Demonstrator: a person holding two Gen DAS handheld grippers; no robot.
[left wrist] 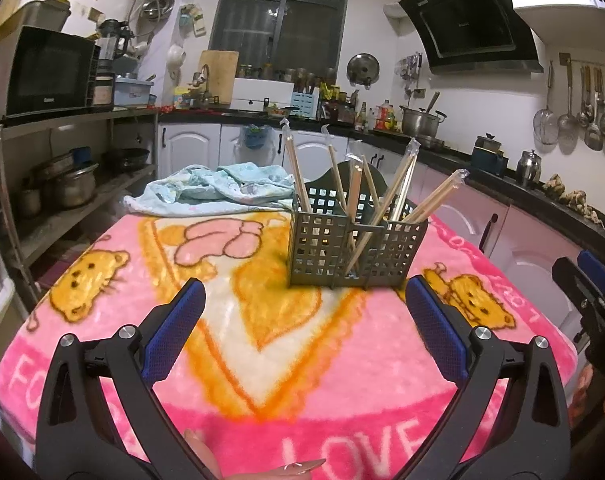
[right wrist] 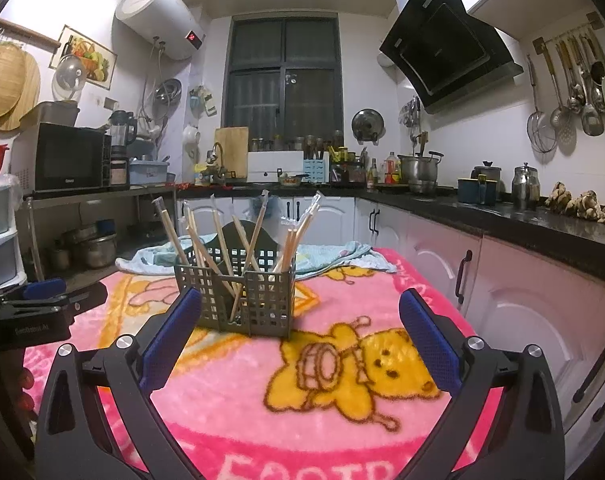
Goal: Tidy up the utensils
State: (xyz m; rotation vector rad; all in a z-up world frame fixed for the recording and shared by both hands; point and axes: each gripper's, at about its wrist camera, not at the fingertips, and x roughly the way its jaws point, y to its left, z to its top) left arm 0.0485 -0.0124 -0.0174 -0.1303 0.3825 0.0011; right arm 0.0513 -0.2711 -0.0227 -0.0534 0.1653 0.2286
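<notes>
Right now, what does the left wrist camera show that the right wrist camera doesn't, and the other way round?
Only the left wrist view shows the person's fingertips at the bottom edge, the LOVE lettering on the pink blanket and the right gripper at its right edge. Only the right wrist view shows the white water heater, the woven trays on the wall and the left gripper at its left edge. Both show the grey utensil basket holding wrapped chopsticks, the light blue cloth behind it, and open, empty grippers.

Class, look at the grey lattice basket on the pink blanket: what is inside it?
The basket holds several pairs of plastic-wrapped wooden chopsticks, leaning outward in different compartments. Their lower ends are only partly visible through the lattice; the basket floor is hidden.
</notes>
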